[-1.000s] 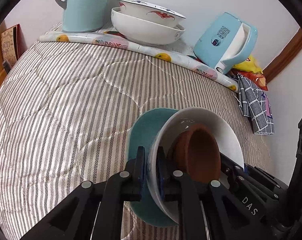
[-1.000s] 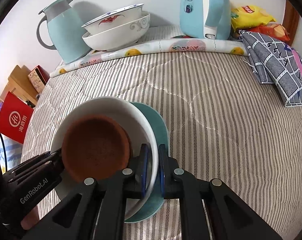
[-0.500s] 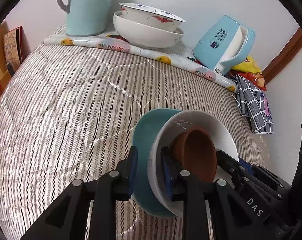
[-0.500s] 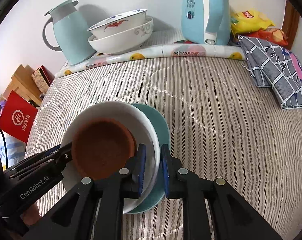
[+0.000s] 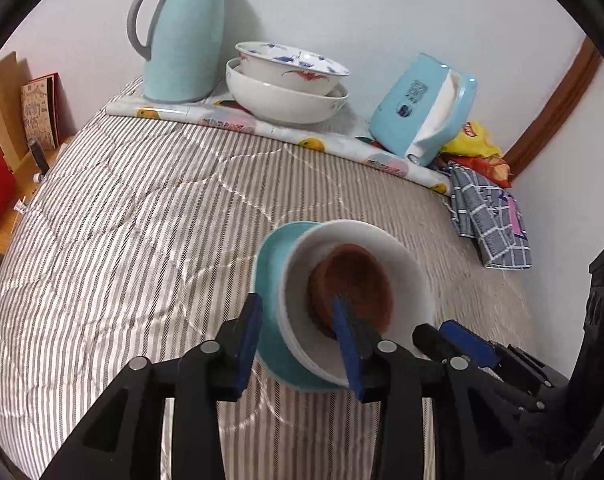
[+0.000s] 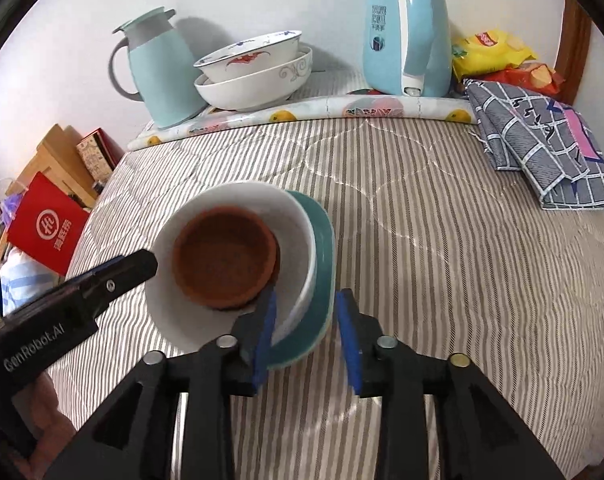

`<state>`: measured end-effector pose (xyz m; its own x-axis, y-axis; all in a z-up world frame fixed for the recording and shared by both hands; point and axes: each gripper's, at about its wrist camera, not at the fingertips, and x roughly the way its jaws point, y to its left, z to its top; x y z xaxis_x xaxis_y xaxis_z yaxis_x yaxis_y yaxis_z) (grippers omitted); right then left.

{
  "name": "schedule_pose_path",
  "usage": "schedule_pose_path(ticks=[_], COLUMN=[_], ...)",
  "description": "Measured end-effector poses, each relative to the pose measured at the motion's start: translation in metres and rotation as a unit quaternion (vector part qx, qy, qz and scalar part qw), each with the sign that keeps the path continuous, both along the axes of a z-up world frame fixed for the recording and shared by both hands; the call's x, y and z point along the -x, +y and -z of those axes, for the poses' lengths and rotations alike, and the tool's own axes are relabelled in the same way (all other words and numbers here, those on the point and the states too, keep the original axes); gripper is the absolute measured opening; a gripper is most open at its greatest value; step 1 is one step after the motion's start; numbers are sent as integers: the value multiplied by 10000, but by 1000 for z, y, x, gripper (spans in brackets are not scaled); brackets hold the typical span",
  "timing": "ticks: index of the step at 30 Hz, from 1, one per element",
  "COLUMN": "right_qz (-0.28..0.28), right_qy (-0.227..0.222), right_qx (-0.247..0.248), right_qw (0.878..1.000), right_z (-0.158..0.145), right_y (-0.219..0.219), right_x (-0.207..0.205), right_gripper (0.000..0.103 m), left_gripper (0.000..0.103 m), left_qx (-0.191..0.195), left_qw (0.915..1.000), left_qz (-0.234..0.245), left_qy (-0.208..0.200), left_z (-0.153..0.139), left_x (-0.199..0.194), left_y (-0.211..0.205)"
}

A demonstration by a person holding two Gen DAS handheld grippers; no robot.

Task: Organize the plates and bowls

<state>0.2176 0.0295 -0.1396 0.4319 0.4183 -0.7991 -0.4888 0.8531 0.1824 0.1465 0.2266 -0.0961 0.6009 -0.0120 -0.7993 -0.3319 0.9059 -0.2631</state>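
A stack sits on the striped quilt: a teal plate [image 5: 270,268] [image 6: 321,240] underneath, a white bowl [image 5: 405,264] [image 6: 238,196] on it, and a brown bowl [image 5: 353,276] [image 6: 222,256] inside. My left gripper [image 5: 300,344] is open, its jaws straddling the near rims of the plate and white bowl. My right gripper [image 6: 305,332] is open and straddles the rims from the opposite side. Two nested white patterned bowls [image 5: 290,88] [image 6: 254,72] stand at the back.
A teal thermos jug [image 5: 182,32] [image 6: 158,68] and a blue kettle [image 5: 421,108] [image 6: 405,32] stand on the fruit-print mat [image 5: 313,140] by the wall. A checked cloth [image 6: 541,148] and snack bags [image 6: 497,52] lie at the right. Boxes and a red bag [image 6: 46,228] are off the left edge.
Both grippers were shut on the stack's rims and have opened. The stack has come down to rest on the quilt, and both cameras have pulled back and risen slightly.
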Motion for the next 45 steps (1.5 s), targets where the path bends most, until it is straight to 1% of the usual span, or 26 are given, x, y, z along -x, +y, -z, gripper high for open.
schedule_pose_path(ticks=[1,5,7,9,13,16,17,19,20,22,23,24,25,27,29,31,39,45], right_qz=[4,152,293,429,720,877,912,1000,1020,1096,1118,1142,1181,1262,1268,1244,1527,1626], right_qy=[-22,-213,-398,-524,-838,-1057,-1114,-1242,-1278,-1348,-1365,-1386,-1408,-1516,-1621,-1768,-1720,-1724], right_qx=[-35,-45,-39,-70,-134,-61,-42,-49,-56,-83,-98,-119,-132,-183,-219,-263,-369,-363], right_qw=[10000,9996,9988,9977,9938,9905,9896,9872,9865,9847,9843,9837,9829,9802,9784,9760,9725,9708], right_z=[-2,-15,-25,-34,-54,-66,-70,-77,-79,-83,-84,-84,-85,-87,-90,-93,-96,-95], right_y=[-4,-29,-46,-62,-102,-123,-129,-143,-147,-159,-163,-169,-175,-186,-193,-202,-235,-249], right_x=[3,22,32,40,61,73,75,84,87,96,99,104,109,121,130,142,162,175], right_gripper=[38,41,49,55,66,68,68,68,68,69,69,73,80,86,91,98,98,98], left_gripper=[38,41,45,47,48,50,52,64,66,74,74,76,80,84,86,87,87,87], left_qx=[-2,-36,-72,-83,-87,-130,-154,-255,-313,-474,-506,-536,-551,-601,-683,-673,-808,-899], left_qw=[10000,9996,9991,9985,9973,9965,9962,9951,9945,9932,9929,9924,9918,9908,9894,9890,9850,9833], left_qz=[15,126,199,253,342,362,361,385,395,398,388,386,402,449,507,564,737,781], left_qy=[-46,-236,-360,-480,-645,-741,-784,-880,-916,-985,-1005,-1040,-1079,-1130,-1174,-1190,-1333,-1378], left_z=[-3,-16,-23,-29,-38,-46,-48,-55,-58,-65,-66,-69,-71,-74,-77,-78,-88,-91], left_x=[4,17,25,33,46,57,60,68,71,79,82,86,91,98,106,112,133,143], left_y=[-4,-24,-37,-49,-70,-85,-90,-102,-108,-121,-125,-131,-136,-147,-159,-167,-195,-206])
